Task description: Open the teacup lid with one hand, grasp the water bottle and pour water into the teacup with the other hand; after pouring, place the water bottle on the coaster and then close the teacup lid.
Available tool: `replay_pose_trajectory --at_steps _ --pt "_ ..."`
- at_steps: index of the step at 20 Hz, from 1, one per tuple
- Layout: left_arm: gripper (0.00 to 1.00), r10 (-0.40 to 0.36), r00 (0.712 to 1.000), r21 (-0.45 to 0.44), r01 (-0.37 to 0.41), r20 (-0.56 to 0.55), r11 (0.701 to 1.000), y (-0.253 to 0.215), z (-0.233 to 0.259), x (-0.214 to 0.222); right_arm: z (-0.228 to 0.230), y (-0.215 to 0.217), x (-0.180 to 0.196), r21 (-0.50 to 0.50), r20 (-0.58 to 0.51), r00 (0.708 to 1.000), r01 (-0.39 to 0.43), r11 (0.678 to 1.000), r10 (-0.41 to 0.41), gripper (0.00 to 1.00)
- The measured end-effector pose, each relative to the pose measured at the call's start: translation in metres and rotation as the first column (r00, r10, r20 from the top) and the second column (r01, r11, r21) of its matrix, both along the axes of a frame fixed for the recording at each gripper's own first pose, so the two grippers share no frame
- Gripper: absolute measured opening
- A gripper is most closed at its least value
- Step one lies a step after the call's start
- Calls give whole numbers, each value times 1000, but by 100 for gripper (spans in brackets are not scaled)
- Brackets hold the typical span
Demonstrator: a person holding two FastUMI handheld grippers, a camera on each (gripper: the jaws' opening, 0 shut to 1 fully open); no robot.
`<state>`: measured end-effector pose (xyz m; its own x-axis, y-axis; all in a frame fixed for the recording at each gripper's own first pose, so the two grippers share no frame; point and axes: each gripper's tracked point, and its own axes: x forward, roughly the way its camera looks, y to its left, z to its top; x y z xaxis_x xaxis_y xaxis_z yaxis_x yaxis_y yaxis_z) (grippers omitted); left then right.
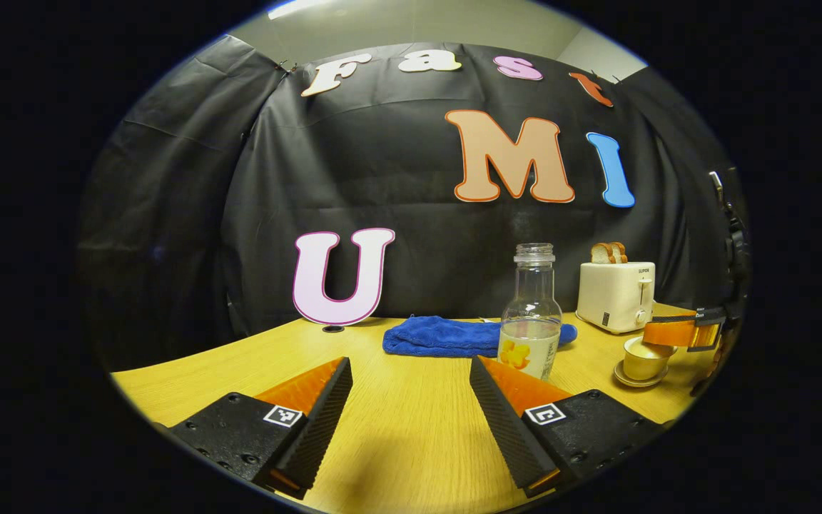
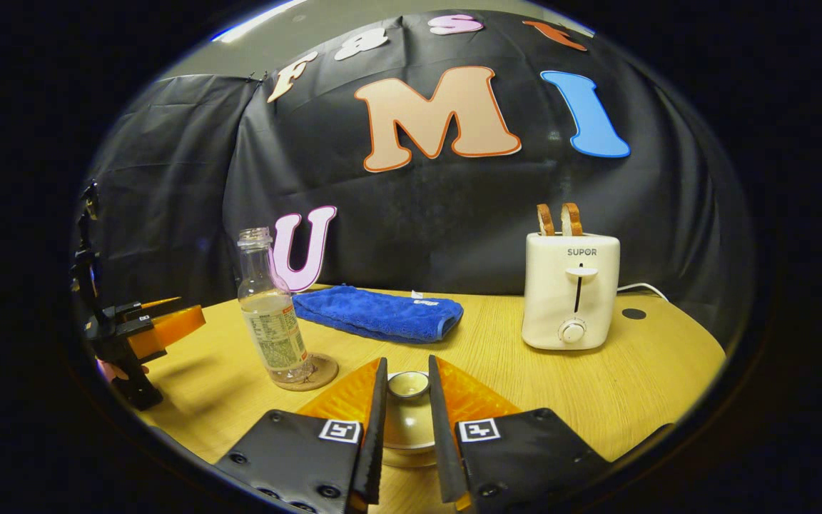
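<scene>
On my far left, the left gripper hangs low over the wooden table with its jaws spread wide and nothing between them; in the right gripper view I see it from the side, well back from the water bottle. I judge I have it released because the bottle is already parked: the bottle stands upright on the round coaster, uncapped, with water in its lower part. That coaster is something the right gripper view gives me plainly, while in the left gripper view the bottle's base sits behind my own finger. Just behind the bottle lies a folded blue towel, and farther right stands a toaster with two slices of bread poking up. The teacup is on its saucer near the table's front edge, to the right of the bottle, and my right gripper has its two fingers close on either side of the lid, which sits on the cup. From here I cannot tell whether the fingers are pinching the lid or have just let go. The left gripper view shows the same gripper from the side, poised level over the cup. My read is that the closing of the lid is the step in hand.
</scene>
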<state>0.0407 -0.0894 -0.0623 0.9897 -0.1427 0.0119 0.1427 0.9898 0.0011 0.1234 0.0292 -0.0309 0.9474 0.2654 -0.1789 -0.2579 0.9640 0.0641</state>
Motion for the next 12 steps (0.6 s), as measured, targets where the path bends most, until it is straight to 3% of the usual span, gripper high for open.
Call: replay_pose_trajectory --at_steps 1,6,10,12 --pt "96 0 1000 0 0 0 1000 0 0 0 2 -1 0 4 2 1000 -1 1000 1 36" --pt "96 0 1000 0 0 0 1000 0 0 0 10 5 -8 -5 57 998 -32 999 32 74" --pt "96 0 1000 0 0 1 1000 0 0 0 21 -1 -16 -27 142 990 -1 1000 5 98" --pt "96 1 1000 1 -1 1 1000 1 0 1 28 -11 -18 -6 173 984 45 999 -43 99"
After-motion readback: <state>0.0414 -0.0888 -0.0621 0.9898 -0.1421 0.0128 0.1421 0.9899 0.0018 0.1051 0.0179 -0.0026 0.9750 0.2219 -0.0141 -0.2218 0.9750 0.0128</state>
